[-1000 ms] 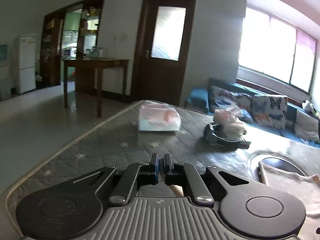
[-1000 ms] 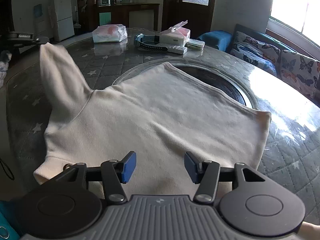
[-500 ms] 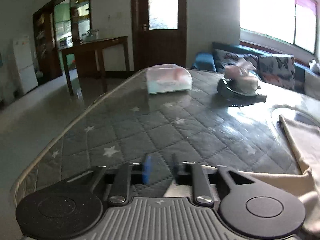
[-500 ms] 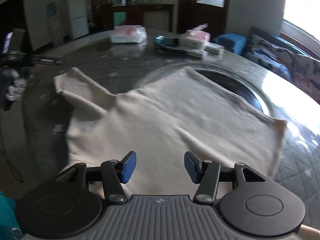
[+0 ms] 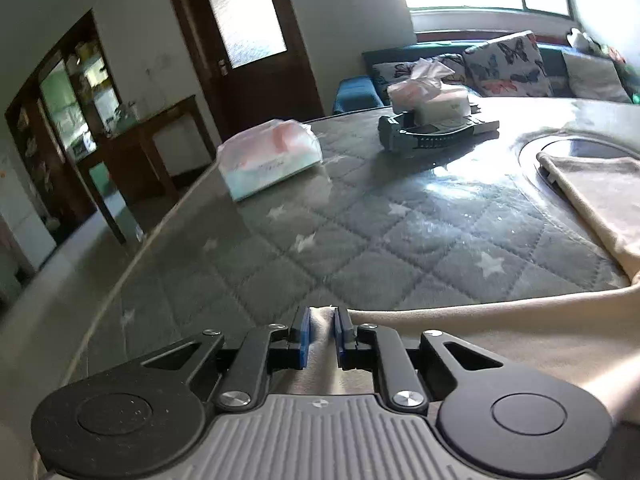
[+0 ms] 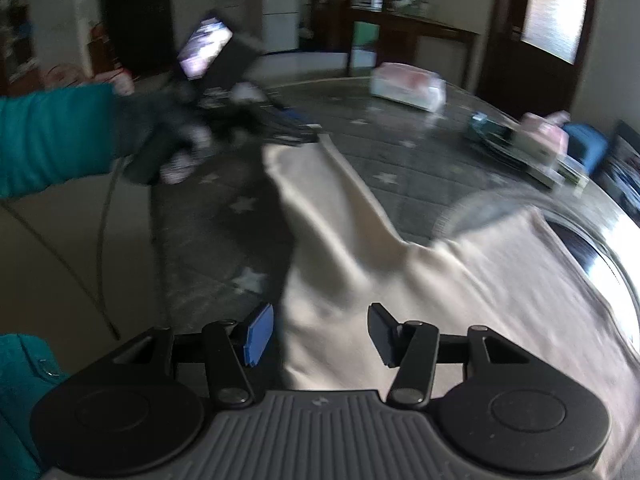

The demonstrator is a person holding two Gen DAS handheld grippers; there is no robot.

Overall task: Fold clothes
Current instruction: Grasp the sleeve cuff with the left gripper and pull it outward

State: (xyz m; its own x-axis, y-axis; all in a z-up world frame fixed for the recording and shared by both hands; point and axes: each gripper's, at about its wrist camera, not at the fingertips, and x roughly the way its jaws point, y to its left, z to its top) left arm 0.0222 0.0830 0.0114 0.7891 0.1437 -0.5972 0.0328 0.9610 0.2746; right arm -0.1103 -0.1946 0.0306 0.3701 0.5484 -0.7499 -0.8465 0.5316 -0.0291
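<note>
A cream long-sleeved garment lies flat on the quilted grey table cover. Its sleeve stretches out toward the table's edge. In the left wrist view the sleeve runs in from the right, and its end sits between the blue pads of my left gripper, whose jaws are closing on it. My right gripper hovers over the garment's side edge near the armpit. Its jaws are wide apart and closing slightly, with cloth lying below them, not pinched. The garment body covers part of the glass turntable.
A wrapped tissue pack, an opened tissue box and a dark tool sit at the table's far side. A gloved hand with a teal sleeve carries the left gripper. The table's rim curves close on the left.
The left gripper came down from holding the sleeve high, opened over the table, and now has the sleeve end between its pads. The right view swung left toward the sleeve.
</note>
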